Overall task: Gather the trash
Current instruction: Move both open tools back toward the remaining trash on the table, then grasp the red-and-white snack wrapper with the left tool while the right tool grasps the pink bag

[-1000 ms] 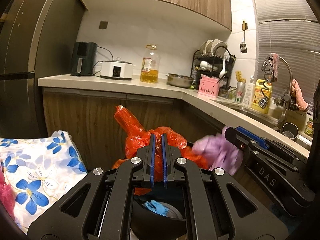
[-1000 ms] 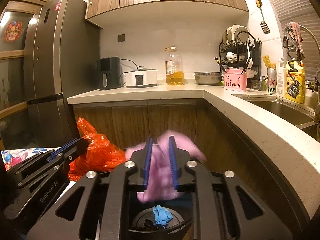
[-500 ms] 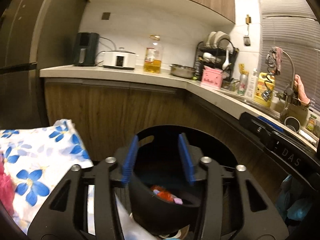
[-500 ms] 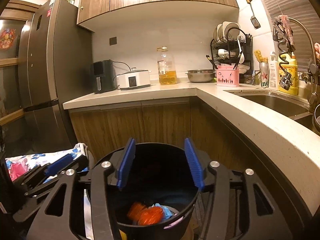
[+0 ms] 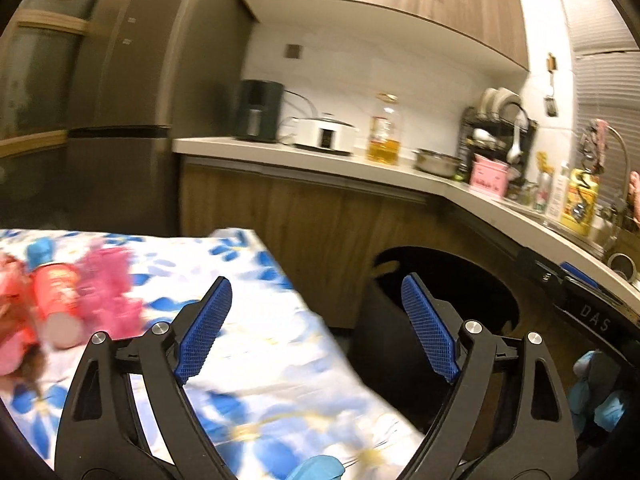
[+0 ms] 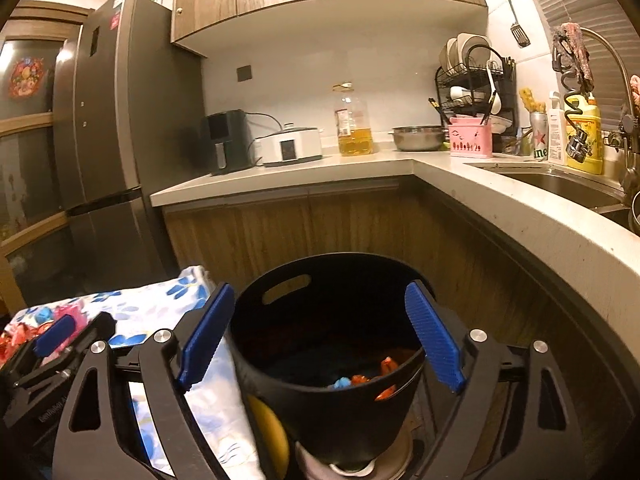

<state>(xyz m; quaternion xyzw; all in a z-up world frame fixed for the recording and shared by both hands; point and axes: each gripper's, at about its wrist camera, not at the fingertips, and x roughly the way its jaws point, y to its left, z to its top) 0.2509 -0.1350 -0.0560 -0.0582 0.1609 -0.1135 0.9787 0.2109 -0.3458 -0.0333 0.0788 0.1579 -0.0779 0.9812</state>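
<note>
Both grippers empty, next trash waits on the floral cloth

Left gripper (image 5: 316, 330) gapes over the cloth (image 5: 256, 364); approach the red can (image 5: 56, 304) squarely. Right gripper (image 6: 320, 336), spread wide, hovers above the bin (image 6: 332, 412).

The right gripper (image 6: 320, 336) hangs over a black bin (image 6: 332, 412), its blue-padded jaws spread wide and empty to either side of the bin's rim. Orange and blue scraps (image 6: 360, 380) lie low inside the bin. Left of it, a floral cloth (image 6: 160, 300) covers a surface, and the left gripper (image 6: 54, 338) shows at the frame's left edge. Behind, the bench (image 6: 360, 166) carries an oil bottle (image 6: 354, 126) and a steel bowl (image 6: 418, 138).
</note>
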